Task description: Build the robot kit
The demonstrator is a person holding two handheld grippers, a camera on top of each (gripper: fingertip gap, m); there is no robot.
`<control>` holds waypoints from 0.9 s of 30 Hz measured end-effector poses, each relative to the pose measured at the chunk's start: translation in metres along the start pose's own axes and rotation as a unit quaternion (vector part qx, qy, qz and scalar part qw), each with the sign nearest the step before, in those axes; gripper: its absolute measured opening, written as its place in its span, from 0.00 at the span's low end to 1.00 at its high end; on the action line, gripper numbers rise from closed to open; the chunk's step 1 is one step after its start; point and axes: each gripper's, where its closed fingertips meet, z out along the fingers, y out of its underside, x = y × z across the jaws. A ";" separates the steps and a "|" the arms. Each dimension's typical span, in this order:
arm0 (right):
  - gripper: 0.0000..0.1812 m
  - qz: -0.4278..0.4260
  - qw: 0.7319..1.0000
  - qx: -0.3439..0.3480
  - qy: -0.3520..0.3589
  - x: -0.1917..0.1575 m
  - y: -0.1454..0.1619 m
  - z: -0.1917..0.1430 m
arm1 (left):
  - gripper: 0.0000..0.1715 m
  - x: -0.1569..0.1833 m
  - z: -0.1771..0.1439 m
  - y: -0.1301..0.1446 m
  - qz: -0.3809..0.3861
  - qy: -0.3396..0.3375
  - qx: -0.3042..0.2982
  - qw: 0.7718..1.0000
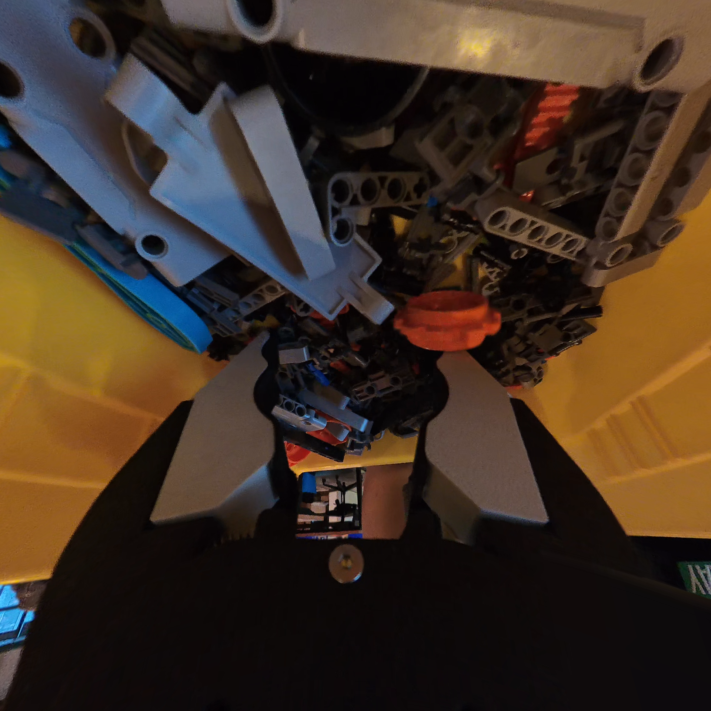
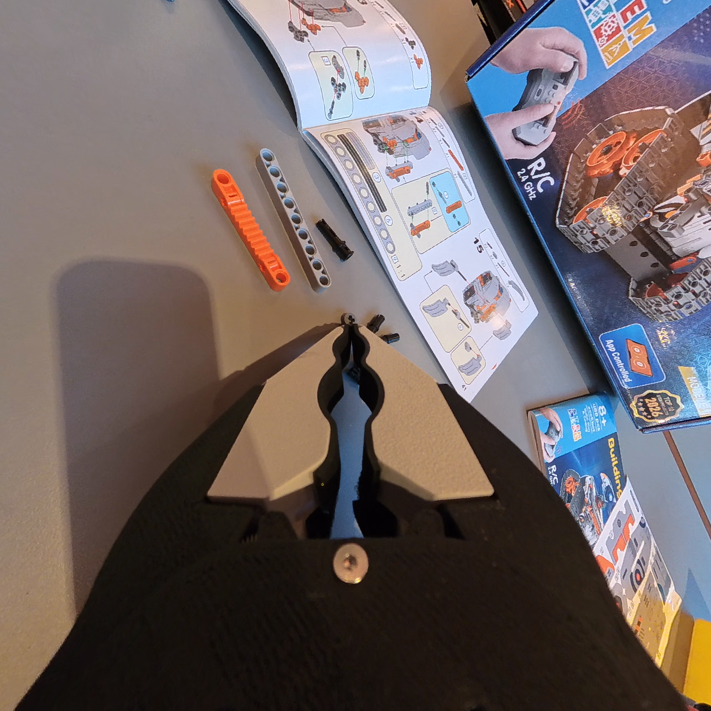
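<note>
Left claw gapes over a glossy yellow tub of jumbled plastic pieces, orange ring nearest. Right claw pinches a small black pin above the matte grey tabletop, beside a toothed orange rack.

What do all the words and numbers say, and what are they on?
I don't read writing out; here is where it stands.
Big blue box: large words, numbers, badges.
Open instruction booklet: step and page numbers.
Small blue booklet: words, numbers.
Green sign: cut-off letters.
Bricks in the yellow tub: none seen.
Small pin in the right hand-held gripper: none.
</note>
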 end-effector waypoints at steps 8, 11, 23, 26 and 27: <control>0.00 -0.002 1.000 -0.001 0.001 0.000 0.000 0.000 | 0.31 -0.007 0.000 0.004 0.008 0.002 -0.005 1.000; 0.00 -0.002 1.000 -0.001 0.001 0.000 0.000 0.000 | 0.27 -0.010 -0.002 0.006 0.007 0.013 0.003 1.000; 0.00 -0.003 1.000 -0.001 0.001 0.000 0.000 0.000 | 0.09 -0.024 -0.024 0.001 -0.006 0.016 0.075 0.997; 0.00 -0.002 1.000 0.000 0.001 0.000 0.000 0.000 | 0.09 -0.018 -0.036 -0.004 0.010 0.019 0.109 0.994; 0.00 -0.002 1.000 0.000 0.001 0.000 0.000 0.000 | 0.09 -0.011 -0.040 -0.008 0.022 0.031 0.126 0.991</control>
